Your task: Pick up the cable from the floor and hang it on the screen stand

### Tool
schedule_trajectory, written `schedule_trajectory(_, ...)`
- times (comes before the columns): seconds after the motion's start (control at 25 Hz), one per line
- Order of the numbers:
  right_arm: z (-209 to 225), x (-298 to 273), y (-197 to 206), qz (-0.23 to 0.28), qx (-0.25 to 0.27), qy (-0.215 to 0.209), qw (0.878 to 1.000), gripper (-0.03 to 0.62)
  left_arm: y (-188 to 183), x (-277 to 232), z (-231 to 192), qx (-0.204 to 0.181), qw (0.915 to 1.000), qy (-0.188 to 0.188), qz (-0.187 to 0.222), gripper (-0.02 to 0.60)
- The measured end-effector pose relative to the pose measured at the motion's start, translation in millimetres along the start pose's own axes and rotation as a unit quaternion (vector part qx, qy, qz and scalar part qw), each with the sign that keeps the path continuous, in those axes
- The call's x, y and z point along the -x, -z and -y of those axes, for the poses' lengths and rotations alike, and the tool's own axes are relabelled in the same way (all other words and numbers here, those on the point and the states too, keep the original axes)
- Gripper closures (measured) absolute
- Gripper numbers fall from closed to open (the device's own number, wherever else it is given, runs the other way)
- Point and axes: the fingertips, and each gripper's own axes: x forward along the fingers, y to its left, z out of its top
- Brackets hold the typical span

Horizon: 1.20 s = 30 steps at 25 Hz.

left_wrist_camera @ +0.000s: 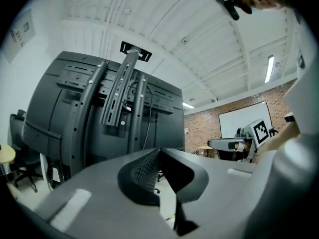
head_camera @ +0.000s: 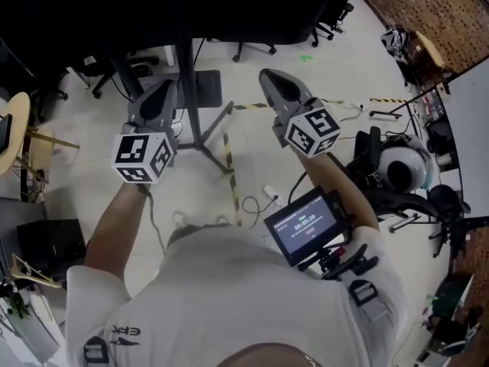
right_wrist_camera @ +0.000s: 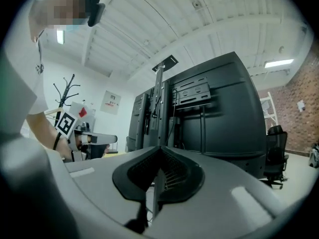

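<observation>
The black screen stand (head_camera: 189, 90) rises in front of me, its dark screen across the top of the head view. Both gripper views face its back panel (left_wrist_camera: 99, 108) with mounting rails, and thin black cables (left_wrist_camera: 147, 118) hang down it. My left gripper (head_camera: 162, 90) is held level just left of the pole, jaws shut and empty (left_wrist_camera: 159, 151). My right gripper (head_camera: 273, 79) sits right of the pole, also shut with nothing in it (right_wrist_camera: 160, 148). On the floor below lies a thin dark cable (head_camera: 252, 203) by a white plug (head_camera: 273, 196).
Yellow-black tape (head_camera: 231, 176) runs across the floor from the stand's legs (head_camera: 210, 150). A chair base (head_camera: 256, 48) stands behind, a wooden stool (head_camera: 19, 128) at the left, and a white helmet and gear (head_camera: 401, 167) at the right. A small display (head_camera: 306, 224) hangs on the person's chest.
</observation>
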Motion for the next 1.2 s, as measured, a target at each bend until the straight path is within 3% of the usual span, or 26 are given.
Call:
schedule_trajectory(0.36,-79,48,58,-0.015,-0.043,0.000,0.999,0.579,35,85,8,0.017,0.9998,-0.011,-0.002,0.578)
schedule_trajectory(0.68,-215,55,77,-0.019,-0.029,0.007,0.999,0.579,59,188,-5,0.005,1.0000,0.007,-0.002,0.578)
schedule_trajectory(0.96,-237,51,90,-0.040,-0.037,0.023,0.998,0.579,73,195,-5,-0.022,0.9996,0.010,-0.018,0.580)
schedule_trajectory(1.2,-245,46,90,-0.033,-0.049,0.029,0.998,0.580,92,202,-5,-0.018,0.9989,-0.005,-0.043,0.580)
